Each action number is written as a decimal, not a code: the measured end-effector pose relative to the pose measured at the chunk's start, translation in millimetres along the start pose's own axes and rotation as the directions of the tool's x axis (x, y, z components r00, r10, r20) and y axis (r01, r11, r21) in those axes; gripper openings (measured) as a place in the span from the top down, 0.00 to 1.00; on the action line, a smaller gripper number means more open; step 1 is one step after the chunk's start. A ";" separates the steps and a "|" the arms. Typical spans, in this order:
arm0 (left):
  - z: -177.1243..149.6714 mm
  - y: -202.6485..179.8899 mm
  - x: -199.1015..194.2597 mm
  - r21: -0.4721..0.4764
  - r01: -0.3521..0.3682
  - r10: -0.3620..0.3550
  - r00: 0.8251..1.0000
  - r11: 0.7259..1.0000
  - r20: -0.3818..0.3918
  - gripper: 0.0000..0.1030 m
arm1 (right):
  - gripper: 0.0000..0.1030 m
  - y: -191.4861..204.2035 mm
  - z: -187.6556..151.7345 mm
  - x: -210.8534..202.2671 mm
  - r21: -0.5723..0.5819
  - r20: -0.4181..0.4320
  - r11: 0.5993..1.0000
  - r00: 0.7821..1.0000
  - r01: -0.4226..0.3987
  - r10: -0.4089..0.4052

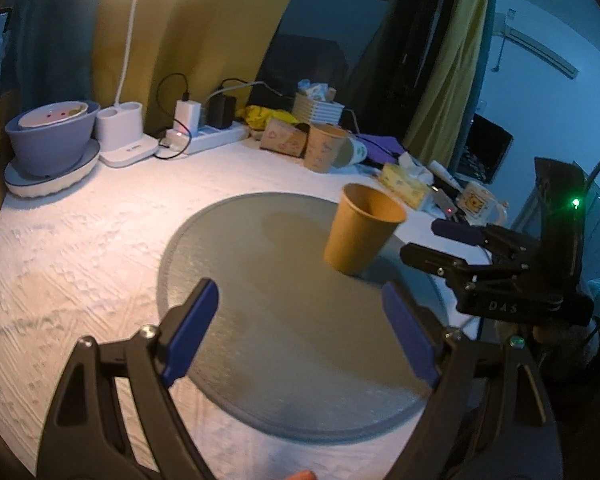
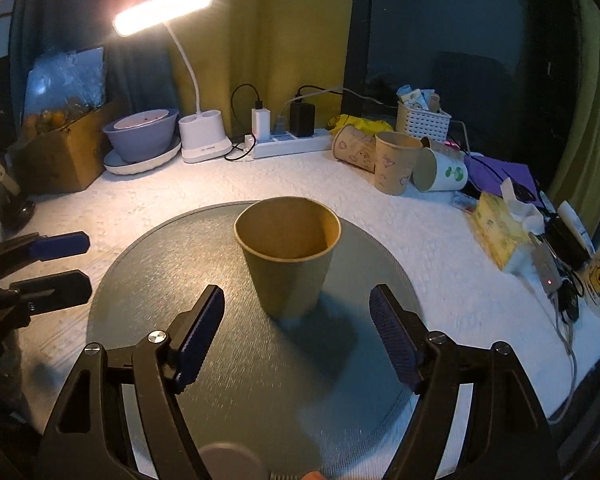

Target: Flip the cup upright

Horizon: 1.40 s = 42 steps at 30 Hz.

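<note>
A plain brown paper cup (image 2: 288,254) stands upright, mouth up, on a round grey mat (image 2: 204,360). It also shows in the left wrist view (image 1: 360,232), at the mat's (image 1: 260,320) far right. My right gripper (image 2: 298,312) is open and empty, its blue pads just short of the cup, one to each side. My left gripper (image 1: 300,312) is open and empty over the mat, left of the cup. The right gripper (image 1: 432,240) shows in the left wrist view, and the left gripper (image 2: 66,264) shows at the left edge of the right wrist view.
A white textured cloth (image 2: 420,240) covers the table. At the back stand a lit desk lamp (image 2: 204,136), a grey bowl on a plate (image 2: 142,136), a power strip (image 2: 292,140), several printed paper cups (image 2: 392,168) and a white basket (image 2: 422,120). A tissue pack (image 2: 500,232) and mug (image 2: 598,280) lie right.
</note>
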<state>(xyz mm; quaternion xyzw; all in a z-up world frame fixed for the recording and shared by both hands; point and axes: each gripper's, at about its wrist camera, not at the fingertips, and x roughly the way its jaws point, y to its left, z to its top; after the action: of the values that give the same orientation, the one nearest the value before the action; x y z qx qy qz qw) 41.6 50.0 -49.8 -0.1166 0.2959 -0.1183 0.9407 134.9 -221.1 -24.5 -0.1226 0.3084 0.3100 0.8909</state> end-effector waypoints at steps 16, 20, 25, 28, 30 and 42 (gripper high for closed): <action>8.3 -46.4 -29.1 0.021 0.021 -0.022 0.998 1.000 0.064 0.17 | 0.24 -10.0 0.0 -70.4 0.052 0.085 0.999 0.996 0.009 -0.013; 16.0 -62.1 -47.7 0.055 0.003 -0.010 0.992 0.998 0.124 0.17 | 0.24 -11.0 4.8 -90.3 0.058 0.121 0.998 0.992 0.023 -0.030; 26.9 -78.5 -69.2 0.094 -0.019 0.001 0.983 0.995 0.186 0.17 | 0.24 -8.2 12.8 -110.2 0.045 0.169 0.998 0.985 0.036 -0.043; 32.4 -84.3 -79.2 0.104 -0.036 0.014 0.977 0.994 0.212 0.17 | 0.24 -5.2 17.2 -120.1 0.039 0.196 0.999 0.980 0.035 -0.042; 36.2 -87.2 -84.9 0.107 -0.055 0.029 0.973 0.993 0.230 0.17 | 0.24 -3.7 20.0 -126.7 0.035 0.212 0.999 0.976 0.036 -0.043; 47.2 -94.6 -95.4 0.099 -0.154 0.119 0.948 0.983 0.295 0.17 | 0.24 -5.7 27.5 -146.0 0.046 0.264 0.998 0.963 0.048 -0.058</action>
<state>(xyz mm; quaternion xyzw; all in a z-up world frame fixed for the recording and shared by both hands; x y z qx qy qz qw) -21.3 -4.5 65.7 -0.0545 0.1557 -0.0522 0.9849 61.4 -283.9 88.5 -0.0709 0.1891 0.2936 0.9344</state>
